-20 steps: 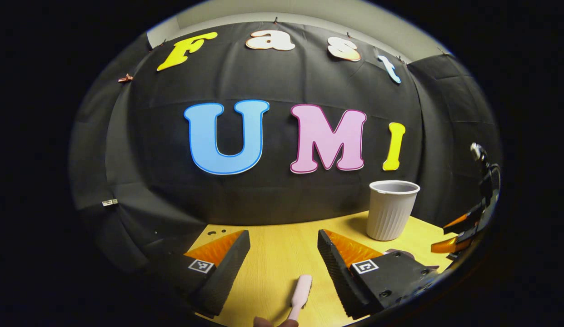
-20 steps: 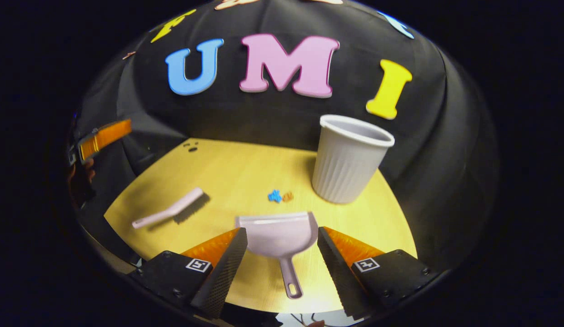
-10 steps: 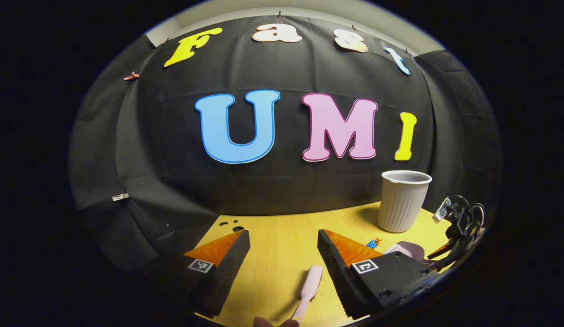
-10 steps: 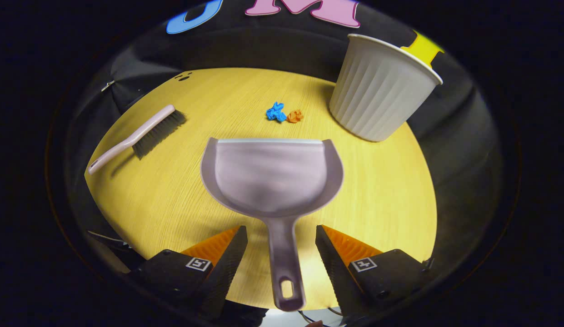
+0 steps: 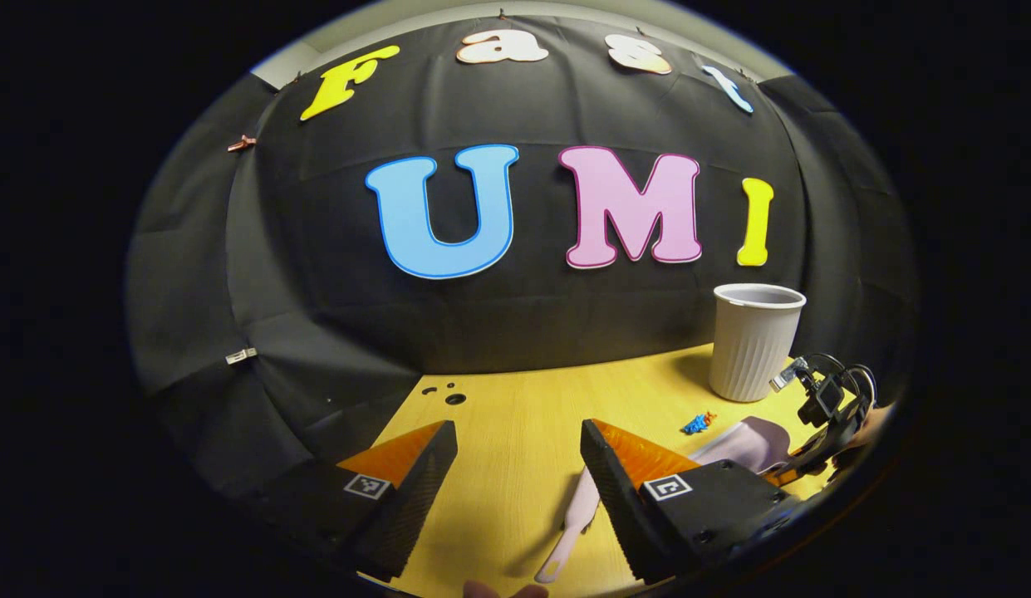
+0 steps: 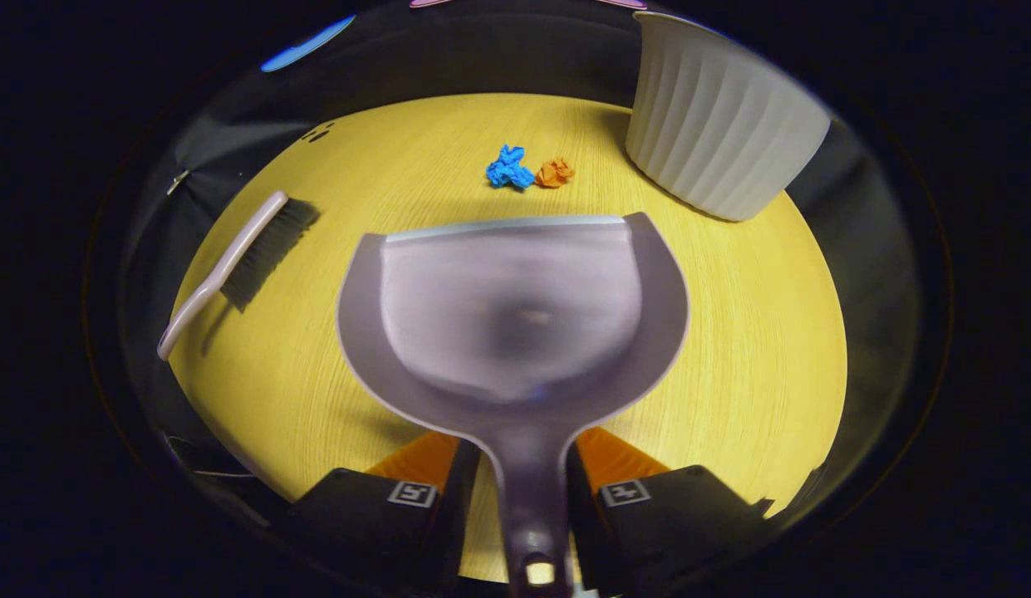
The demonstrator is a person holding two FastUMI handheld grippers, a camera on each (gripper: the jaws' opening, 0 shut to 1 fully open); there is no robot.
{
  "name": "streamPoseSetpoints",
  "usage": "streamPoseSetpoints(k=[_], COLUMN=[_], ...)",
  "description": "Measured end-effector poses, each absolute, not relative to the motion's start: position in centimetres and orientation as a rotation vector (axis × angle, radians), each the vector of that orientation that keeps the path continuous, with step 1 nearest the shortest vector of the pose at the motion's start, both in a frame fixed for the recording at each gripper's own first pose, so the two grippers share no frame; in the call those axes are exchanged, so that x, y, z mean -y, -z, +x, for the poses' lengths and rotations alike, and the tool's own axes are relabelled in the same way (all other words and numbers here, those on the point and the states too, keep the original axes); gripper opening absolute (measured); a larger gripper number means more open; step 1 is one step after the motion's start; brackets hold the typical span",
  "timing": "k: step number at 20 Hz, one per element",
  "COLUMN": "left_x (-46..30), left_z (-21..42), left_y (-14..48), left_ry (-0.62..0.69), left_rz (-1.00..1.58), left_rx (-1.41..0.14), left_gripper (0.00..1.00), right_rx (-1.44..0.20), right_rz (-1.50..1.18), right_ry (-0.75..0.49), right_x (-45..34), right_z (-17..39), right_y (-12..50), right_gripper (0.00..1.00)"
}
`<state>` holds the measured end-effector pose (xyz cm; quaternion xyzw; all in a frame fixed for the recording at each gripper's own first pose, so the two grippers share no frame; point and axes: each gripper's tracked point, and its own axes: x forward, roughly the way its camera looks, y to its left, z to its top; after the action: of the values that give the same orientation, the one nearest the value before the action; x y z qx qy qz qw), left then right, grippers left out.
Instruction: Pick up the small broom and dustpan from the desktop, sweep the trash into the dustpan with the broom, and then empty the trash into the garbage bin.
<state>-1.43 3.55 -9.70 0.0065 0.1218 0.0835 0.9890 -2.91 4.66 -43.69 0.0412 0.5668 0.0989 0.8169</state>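
Right tongs (image 6: 522, 498) clamp the dustpan (image 6: 515, 311) handle from both sides; pan lies flat on the yellow bench (image 6: 756, 349), nothing in it. Ahead of the pan's lip: blue scrap (image 6: 508, 169) touching orange scrap (image 6: 554, 173). Ribbed grey bin (image 6: 723, 137) stands ahead-right, upright; its inside cannot be seen. Left tongs (image 5: 519, 473) are wide apart, holding nothing; broom (image 5: 575, 523) lies on the bench between them, beside the right finger.
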Motion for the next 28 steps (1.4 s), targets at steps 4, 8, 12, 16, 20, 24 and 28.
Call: streamPoseSetpoints(k=[4,8,12,16,20,24,28], left_x=[-2.6,-0.8,0.8,1.1,1.9,1.9,1.9], left_z=[-0.7,0.4,-0.2,0.2,0.8,1.7,2.3], left_y=[12.3,17.6,24.8,30.5,34.1,36.6,37.7], left_ry=[-0.144,-0.044,0.06,0.114,0.161,0.148,0.131], left_rz=[0.03,0.001,0.028,0.087,0.078,0.085,0.096], left_rx=[-0.315,-0.462,-0.685,-0.848,-0.952,-1.024,-1.045], left_gripper=[0.94,0.94,0.94,0.87,0.8,0.76,0.53], right_rx=[-1.205,-1.138,-1.068,-1.077,-1.088,-1.096,-1.105], right_rz=[0.083,0.101,0.065,0.089,0.083,0.079,0.05], right_ry=[-0.225,-0.266,-0.319,-0.324,-0.31,-0.303,-0.317], right_x=[-4.6,-4.6,-3.8,-2.9,-1.9,-1.3,-0.9], right_z=[-2.8,-2.3,-2.9,-4.1,-4.9,-5.2,-5.5], right_y=[43.2,41.8,38.6,37.3,36.8,36.2,35.8], right_gripper=[0.37,0.37,0.37,0.4,0.37,0.37,0.37])
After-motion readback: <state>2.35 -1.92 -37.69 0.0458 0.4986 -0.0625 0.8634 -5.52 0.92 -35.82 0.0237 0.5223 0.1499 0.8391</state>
